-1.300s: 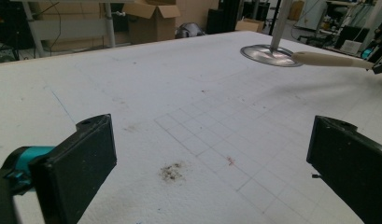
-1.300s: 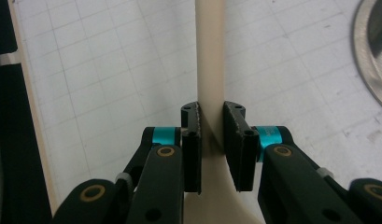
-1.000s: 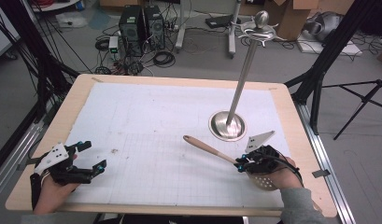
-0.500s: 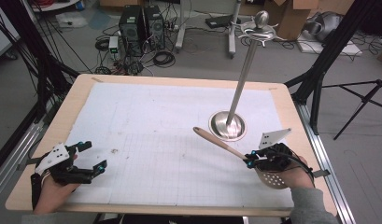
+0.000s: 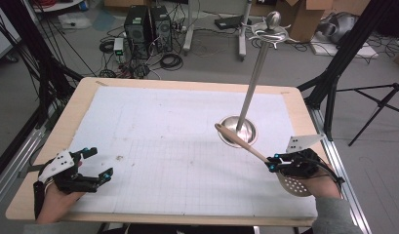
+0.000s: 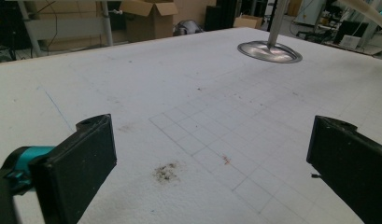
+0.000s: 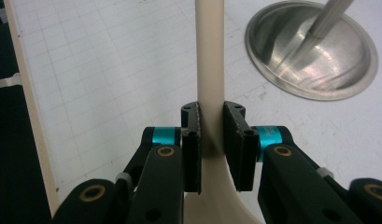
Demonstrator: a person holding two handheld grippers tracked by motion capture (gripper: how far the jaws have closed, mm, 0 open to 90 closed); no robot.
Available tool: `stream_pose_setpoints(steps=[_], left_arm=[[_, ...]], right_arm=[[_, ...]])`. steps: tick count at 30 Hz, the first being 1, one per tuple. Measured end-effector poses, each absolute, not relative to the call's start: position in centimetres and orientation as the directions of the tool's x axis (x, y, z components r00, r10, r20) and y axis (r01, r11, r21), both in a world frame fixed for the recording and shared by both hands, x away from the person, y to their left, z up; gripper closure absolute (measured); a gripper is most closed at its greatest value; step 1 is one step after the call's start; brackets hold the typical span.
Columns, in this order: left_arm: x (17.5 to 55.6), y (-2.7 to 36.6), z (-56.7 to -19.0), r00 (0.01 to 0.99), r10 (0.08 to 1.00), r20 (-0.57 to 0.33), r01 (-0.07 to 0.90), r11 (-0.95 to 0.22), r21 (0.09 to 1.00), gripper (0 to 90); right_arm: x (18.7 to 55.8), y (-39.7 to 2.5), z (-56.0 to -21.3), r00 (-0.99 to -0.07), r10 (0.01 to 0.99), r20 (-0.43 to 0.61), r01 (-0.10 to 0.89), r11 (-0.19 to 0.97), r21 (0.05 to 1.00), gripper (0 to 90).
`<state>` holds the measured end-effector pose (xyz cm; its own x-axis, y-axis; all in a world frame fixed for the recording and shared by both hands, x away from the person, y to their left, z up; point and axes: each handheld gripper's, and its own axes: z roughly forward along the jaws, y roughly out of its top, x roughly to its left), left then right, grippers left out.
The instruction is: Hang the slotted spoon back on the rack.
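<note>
A white mat covers most of the table, and its left and middle lie bare, giving open passage. The one standing obstacle is a metal stand rising from a round base right of centre. The spoon, clamped in the right gripper, slants over that base. The left gripper sits open at the near left corner with bare mat ahead.

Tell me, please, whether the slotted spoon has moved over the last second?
Yes. The spoon, clamped in the right gripper, has shifted right, its handle tip now over the stand's round base.
</note>
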<state>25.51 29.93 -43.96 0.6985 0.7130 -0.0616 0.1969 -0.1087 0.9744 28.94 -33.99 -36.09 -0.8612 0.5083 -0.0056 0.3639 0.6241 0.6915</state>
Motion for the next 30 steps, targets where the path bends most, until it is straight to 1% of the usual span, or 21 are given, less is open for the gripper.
stream_pose_setpoints(steps=[6, 9, 16, 30], left_arm=[[25.5, 29.9, -44.0, 0.695, 0.716, -0.070, 0.200, -0.099, 0.975, 1.8], [25.5, 29.9, -43.9, 0.697, 0.713, -0.070, 0.193, -0.092, 0.977, 1.8], [25.3, 29.8, -43.8, 0.699, 0.712, -0.064, 0.184, -0.092, 0.979, 1.8], [25.2, 29.8, -43.8, 0.698, 0.713, -0.058, 0.177, -0.093, 0.980, 2.8]], right_arm=[[28.7, -35.1, -35.7, -0.846, 0.533, -0.007, 0.370, 0.597, 0.712, 78.1], [28.6, -35.6, -35.5, -0.835, 0.549, -0.028, 0.363, 0.590, 0.721, 78.1], [28.4, -36.6, -34.8, -0.820, 0.573, -0.016, 0.364, 0.541, 0.758, 78.1], [27.6, -38.6, -33.3, -0.793, 0.608, -0.024, 0.359, 0.500, 0.788, 78.1]])
